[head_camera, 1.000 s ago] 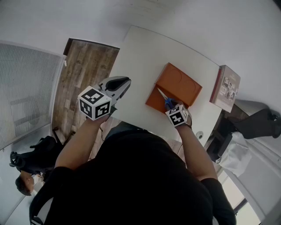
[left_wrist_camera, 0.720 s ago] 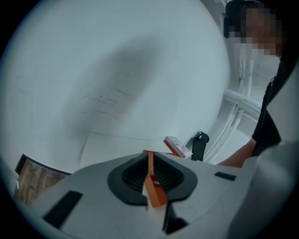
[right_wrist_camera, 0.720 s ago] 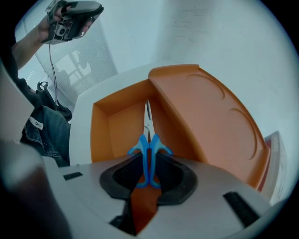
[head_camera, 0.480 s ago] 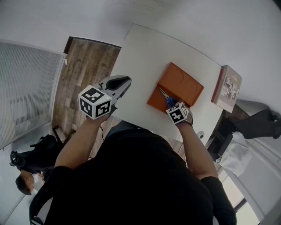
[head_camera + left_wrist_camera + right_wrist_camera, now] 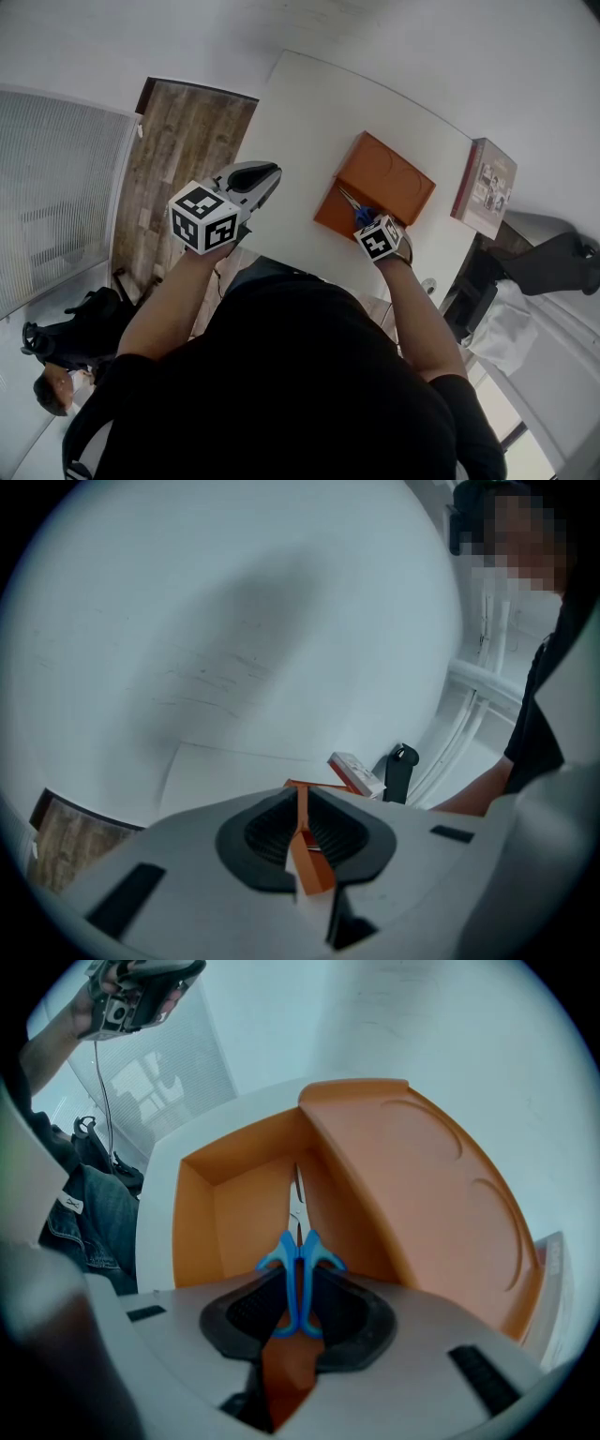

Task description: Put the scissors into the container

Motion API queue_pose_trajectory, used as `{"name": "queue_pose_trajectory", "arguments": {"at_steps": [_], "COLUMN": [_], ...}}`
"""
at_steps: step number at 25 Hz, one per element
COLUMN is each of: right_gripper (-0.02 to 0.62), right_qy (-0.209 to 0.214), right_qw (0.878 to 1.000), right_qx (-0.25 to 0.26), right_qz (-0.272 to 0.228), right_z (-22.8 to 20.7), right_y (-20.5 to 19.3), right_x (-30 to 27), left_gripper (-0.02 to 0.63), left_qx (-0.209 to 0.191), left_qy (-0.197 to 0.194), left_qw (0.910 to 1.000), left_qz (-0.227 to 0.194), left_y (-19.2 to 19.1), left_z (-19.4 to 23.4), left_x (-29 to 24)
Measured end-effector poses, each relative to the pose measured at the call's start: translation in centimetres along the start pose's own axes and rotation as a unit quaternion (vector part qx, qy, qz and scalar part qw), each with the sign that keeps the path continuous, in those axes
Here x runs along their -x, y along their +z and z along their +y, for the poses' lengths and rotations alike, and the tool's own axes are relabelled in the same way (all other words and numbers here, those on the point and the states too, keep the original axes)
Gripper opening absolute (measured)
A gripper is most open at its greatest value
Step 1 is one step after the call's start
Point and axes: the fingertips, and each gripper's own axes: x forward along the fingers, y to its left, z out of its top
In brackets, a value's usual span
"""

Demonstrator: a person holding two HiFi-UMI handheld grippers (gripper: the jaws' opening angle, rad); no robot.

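The right gripper point(image 5: 300, 1309) is clenching the blue-handled steel scissors point(image 5: 300, 1258), their blades pointing into the open compartment of the orange plastic container point(image 5: 199, 1213) on the white table point(image 5: 309, 122), tips possibly touching its floor. The left gripper point(image 5: 305, 841) is hovering well apart, jaws pressed together on nothing.

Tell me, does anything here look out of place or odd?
Nothing stands out. The right tool grips the scissors by their blue handles, blades pointing into the open orange container. The left tool is shut and empty.
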Motion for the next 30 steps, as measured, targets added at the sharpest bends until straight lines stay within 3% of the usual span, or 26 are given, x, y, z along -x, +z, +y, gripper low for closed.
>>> {"name": "queue_pose_trajectory", "arguments": {"at_steps": [30], "right_gripper": [0.103], "right_qy": [-0.006], "right_qw": [1.000], "right_qx": [-0.001], "right_qz": [-0.020], "right_z": [0.0], "right_y": [-0.3], "right_x": [2.0], "left_gripper": [0.040], "left_qx": [-0.014], "left_qy": [-0.003], "left_qw": [0.9999], "left_qz": [-0.009], "left_y": [0.3], "left_z": [-2.5], "left_x": [1.0]}}
